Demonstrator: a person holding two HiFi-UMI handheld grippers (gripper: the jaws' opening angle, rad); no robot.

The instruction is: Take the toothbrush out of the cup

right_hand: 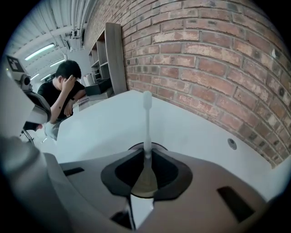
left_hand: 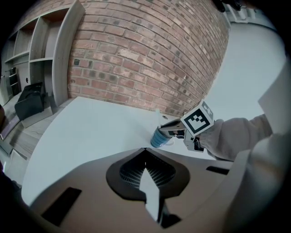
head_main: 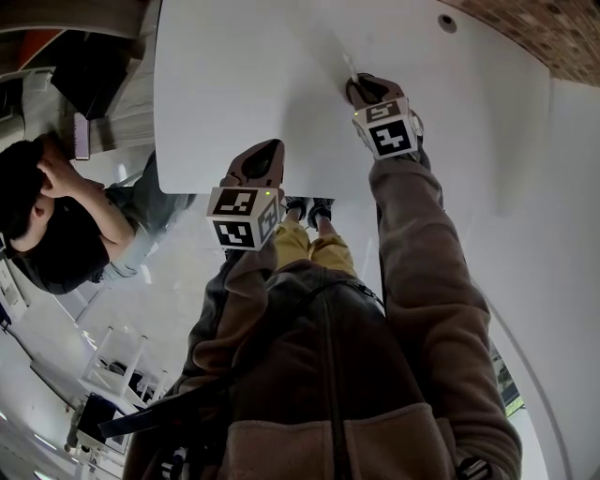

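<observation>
A white toothbrush (right_hand: 147, 119) stands upright, and my right gripper (right_hand: 147, 155) is shut on its handle just above the dark rim of the cup (right_hand: 157, 146). In the left gripper view the blue cup (left_hand: 159, 138) sits on the white table (left_hand: 91, 127), my right gripper (left_hand: 167, 129) is over its top, and the brush head (left_hand: 158, 112) sticks up. From the head view the toothbrush (head_main: 349, 66) pokes out beyond my right gripper (head_main: 362, 88), which hides the cup. My left gripper (head_main: 265, 159) hangs shut and empty over the table's near edge, its jaws pressed together.
A seated person (head_main: 56, 216) leans on a hand left of the table (head_main: 244, 84). A brick wall (right_hand: 218, 68) runs along the far side, with a shelf unit (left_hand: 32, 68) at its end. A small round grommet (head_main: 447, 22) sits in the tabletop beyond the cup.
</observation>
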